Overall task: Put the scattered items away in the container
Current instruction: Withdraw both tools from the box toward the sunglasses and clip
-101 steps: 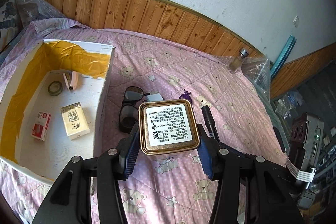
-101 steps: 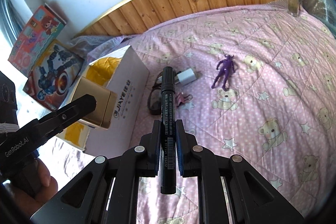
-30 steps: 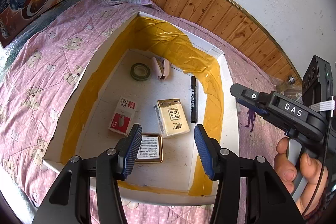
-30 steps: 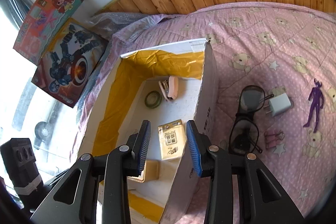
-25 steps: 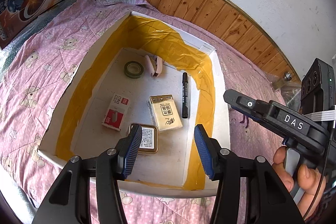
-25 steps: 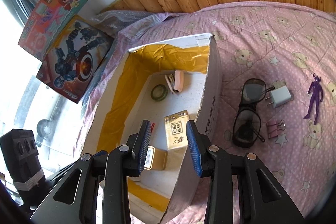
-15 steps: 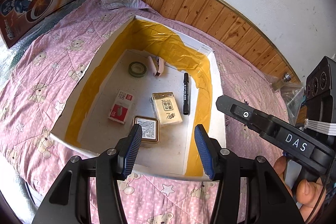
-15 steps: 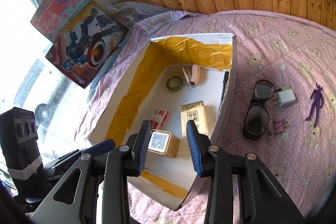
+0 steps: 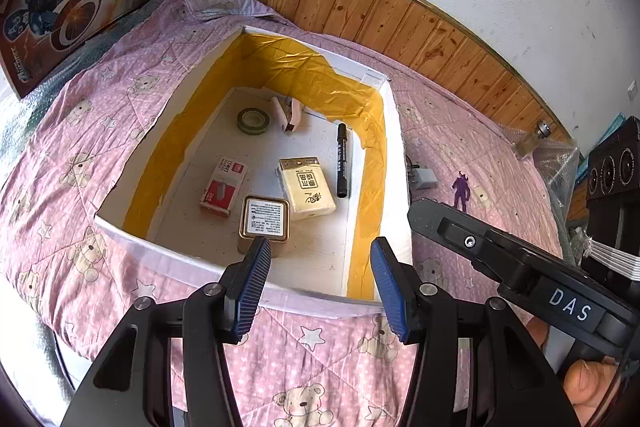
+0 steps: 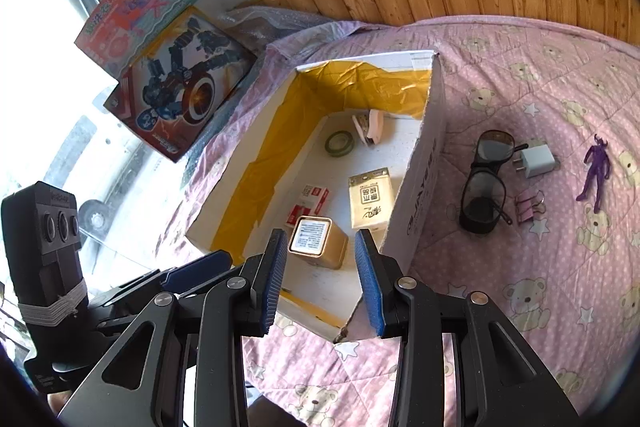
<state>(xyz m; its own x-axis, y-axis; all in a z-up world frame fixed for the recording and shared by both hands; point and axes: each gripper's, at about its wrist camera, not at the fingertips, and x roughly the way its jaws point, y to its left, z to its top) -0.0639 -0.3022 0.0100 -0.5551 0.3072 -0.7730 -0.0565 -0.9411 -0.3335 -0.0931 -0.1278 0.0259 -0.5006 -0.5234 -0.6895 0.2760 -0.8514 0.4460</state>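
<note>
A white box with yellow-taped inner walls (image 9: pixel 394 163) (image 10: pixel 430 163) lies on the pink quilt. Inside it are a gold tin (image 9: pixel 264 221) (image 10: pixel 318 241), a black marker (image 9: pixel 341 159), a cream packet (image 9: pixel 307 187) (image 10: pixel 367 199), a red-and-white carton (image 9: pixel 224 181) (image 10: pixel 308 201), a tape roll (image 9: pixel 253 121) (image 10: pixel 339 143) and a pink stapler (image 9: pixel 289 109) (image 10: pixel 370 127). On the quilt to the box's right lie black glasses (image 10: pixel 484 183), a white charger (image 10: pixel 536 159) (image 9: pixel 424 178), pink binder clips (image 10: pixel 530 207) and a purple figure (image 10: pixel 596 173) (image 9: pixel 461 187). My left gripper (image 9: pixel 318 273) and right gripper (image 10: pixel 320 269) hover open and empty above the box's near edge.
Two toy boxes (image 10: pixel 176 83) (image 9: pixel 68 7) lean against the wall at the left, on bubble wrap. A small glass bottle (image 9: pixel 534 139) stands at the far right by the wooden headboard (image 9: pixel 380 15). A hand (image 9: pixel 592 383) holds the right gripper's black body.
Since 3.4 s ago the tin and the marker have been let go into the box. Both grippers are now open and have drawn back and up from the box.
</note>
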